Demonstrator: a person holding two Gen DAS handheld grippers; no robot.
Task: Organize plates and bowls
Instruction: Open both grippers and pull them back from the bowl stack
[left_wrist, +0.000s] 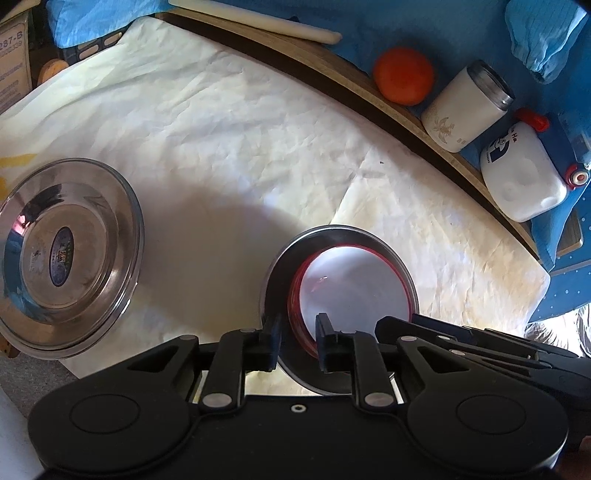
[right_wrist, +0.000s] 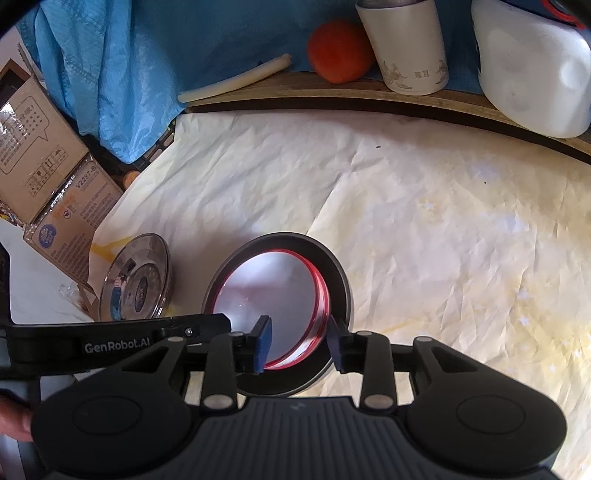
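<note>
Nearest the lens in the left wrist view is the left gripper, its jaws a little apart and straddling the near-left rim of a steel bowl: one finger stands outside the steel wall, the other inside, and whether the pads press on the rim cannot be told. A red-rimmed bowl with a pale inside sits nested in the steel one, directly ahead of the jaws. The right gripper comes at the same nested pair from the other side, its jaws apart across the near-right rim, one blue pad inside over the pale floor and the other finger outside the steel wall, with a visible gap on the inner side. In the left wrist view the right gripper's black linkage lies just right of the left jaws, close beside them. Well to the left of the left jaws a wide steel plate with a label at its centre rests near the edge of the cream cloth. Ahead of both jaws the cloth lies bare and creased up to a wooden ledge. On the ledge, far beyond the jaws, stand an orange, a white tumbler and a white jug.
</note>
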